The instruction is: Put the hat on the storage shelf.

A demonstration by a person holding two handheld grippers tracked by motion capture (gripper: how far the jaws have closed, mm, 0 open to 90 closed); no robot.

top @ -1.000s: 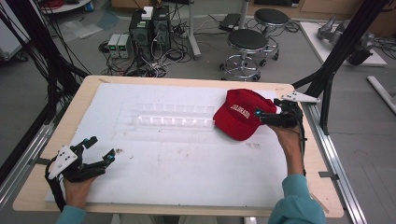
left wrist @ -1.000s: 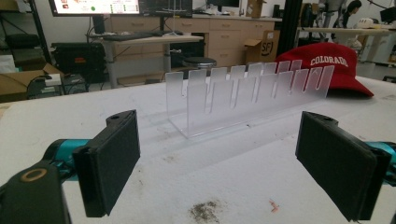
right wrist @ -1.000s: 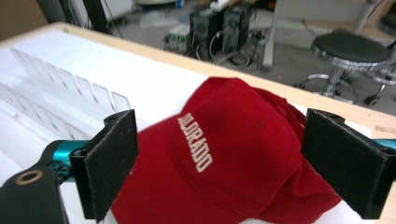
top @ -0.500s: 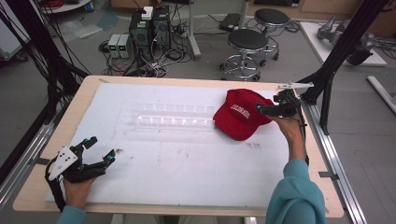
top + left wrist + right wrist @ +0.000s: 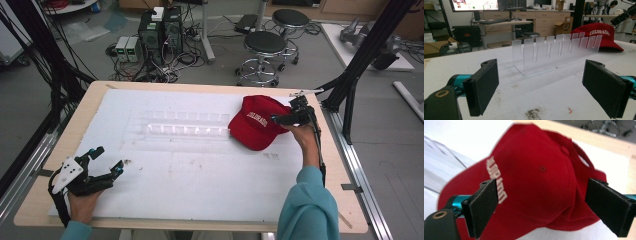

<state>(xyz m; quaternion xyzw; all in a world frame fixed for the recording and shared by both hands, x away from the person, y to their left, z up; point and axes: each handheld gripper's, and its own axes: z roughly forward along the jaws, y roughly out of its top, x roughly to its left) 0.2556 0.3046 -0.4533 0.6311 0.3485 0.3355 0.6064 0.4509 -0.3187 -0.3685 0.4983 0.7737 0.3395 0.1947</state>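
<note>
Right gripper [image 5: 292, 117] nudged toward 12 o'clock, jaws spread over red cap [image 5: 257, 127]. Left gripper [image 5: 95, 170] parked wide open. Nothing grabbed yet.

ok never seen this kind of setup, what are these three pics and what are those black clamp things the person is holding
A person sits at a table holding a hand tool in each hand: two black jaws that pinch. The high view looks down from above. The other two come from cameras riding on each tool, looking along its jaws. The left gripper rests near the table's front corner, open, holding nothing. The right gripper is open over a red cap but hasn't gripped it. Beside the cap stands a clear slotted rack.
</note>
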